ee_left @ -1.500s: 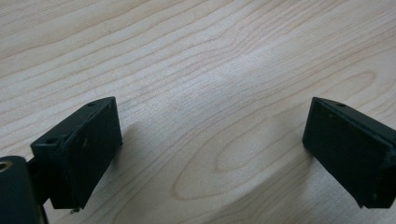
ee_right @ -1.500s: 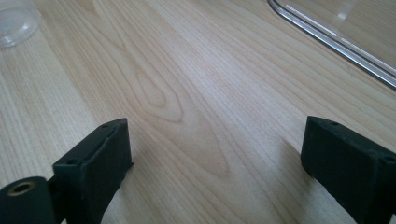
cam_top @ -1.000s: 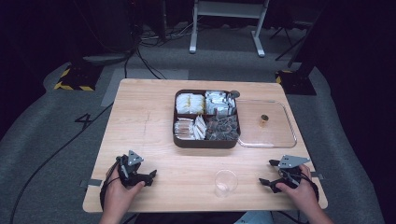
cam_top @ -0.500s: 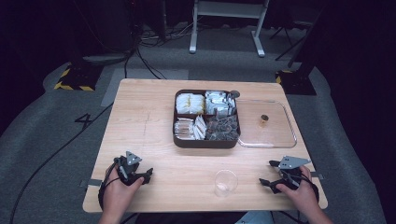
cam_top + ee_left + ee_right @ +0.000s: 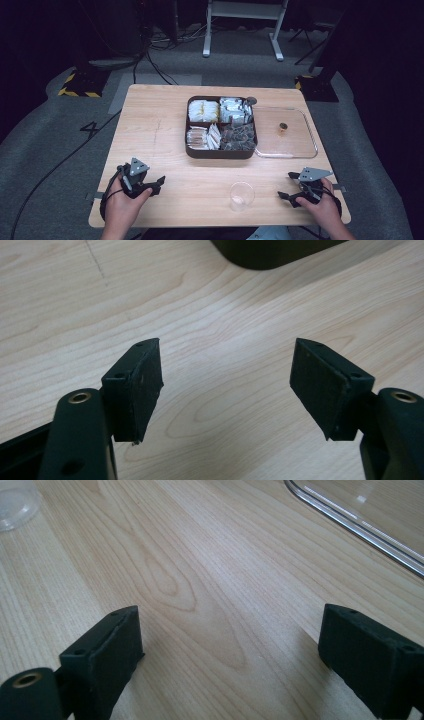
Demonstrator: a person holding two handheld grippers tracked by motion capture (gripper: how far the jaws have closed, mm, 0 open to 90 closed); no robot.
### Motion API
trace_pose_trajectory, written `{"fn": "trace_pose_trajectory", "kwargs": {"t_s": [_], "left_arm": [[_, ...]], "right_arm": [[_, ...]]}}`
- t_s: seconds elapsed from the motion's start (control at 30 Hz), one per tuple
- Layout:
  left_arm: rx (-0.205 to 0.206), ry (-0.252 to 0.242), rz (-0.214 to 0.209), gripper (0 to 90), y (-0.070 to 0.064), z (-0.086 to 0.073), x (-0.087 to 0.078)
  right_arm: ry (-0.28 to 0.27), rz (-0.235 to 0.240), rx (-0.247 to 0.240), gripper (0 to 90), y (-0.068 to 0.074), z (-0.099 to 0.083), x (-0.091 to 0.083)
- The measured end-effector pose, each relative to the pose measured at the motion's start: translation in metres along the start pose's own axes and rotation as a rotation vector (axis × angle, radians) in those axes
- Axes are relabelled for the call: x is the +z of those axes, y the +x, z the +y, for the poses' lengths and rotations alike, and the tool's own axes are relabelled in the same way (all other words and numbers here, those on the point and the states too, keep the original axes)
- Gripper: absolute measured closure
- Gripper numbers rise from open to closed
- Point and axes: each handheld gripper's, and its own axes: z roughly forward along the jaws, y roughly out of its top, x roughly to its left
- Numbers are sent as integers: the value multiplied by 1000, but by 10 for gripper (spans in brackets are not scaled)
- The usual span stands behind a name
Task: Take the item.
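Note:
A dark brown four-compartment box (image 5: 221, 150) sits mid-table, holding yellow packets, white sachets, pale packets and dark pieces. Its clear lid (image 5: 287, 145) lies flat to the right with a small brown knob on it. A clear plastic cup (image 5: 242, 195) stands near the front edge. My left gripper (image 5: 158, 183) rests on the wood at the front left, jaws wide open and empty (image 5: 227, 372). My right gripper (image 5: 286, 187) rests at the front right, also open and empty (image 5: 230, 645), a little right of the cup.
The light wooden table (image 5: 155, 130) has bare room left of the box. The box's corner (image 5: 270, 252) lies ahead of my left gripper. The lid's rim (image 5: 350, 530) and the cup's base (image 5: 17, 507) lie ahead of my right one. Cables and a stand sit on the floor beyond.

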Motion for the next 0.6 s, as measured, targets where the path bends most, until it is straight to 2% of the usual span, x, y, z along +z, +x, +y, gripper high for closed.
{"fn": "trace_pose_trajectory", "kwargs": {"t_s": [0.1,0.13,0.2,0.23,0.3,0.6], "left_arm": [[42,-10,-31,295,-8,12,-5],[42,-10,-31,294,-8,12,-5],[85,-21,-66,292,-13,22,-6],[85,-21,-66,291,-13,22,-6],[115,-31,-88,290,-15,29,-7],[174,-52,-175,290,-19,57,-6]], "right_arm": [[0,0,-1,105,0,0,0],[0,0,-1,105,0,0,0],[0,0,-1,105,0,0,0],[0,0,-1,105,0,0,0],[0,2,-1,105,0,0,0],[-1,5,-3,105,0,0,0]]}}
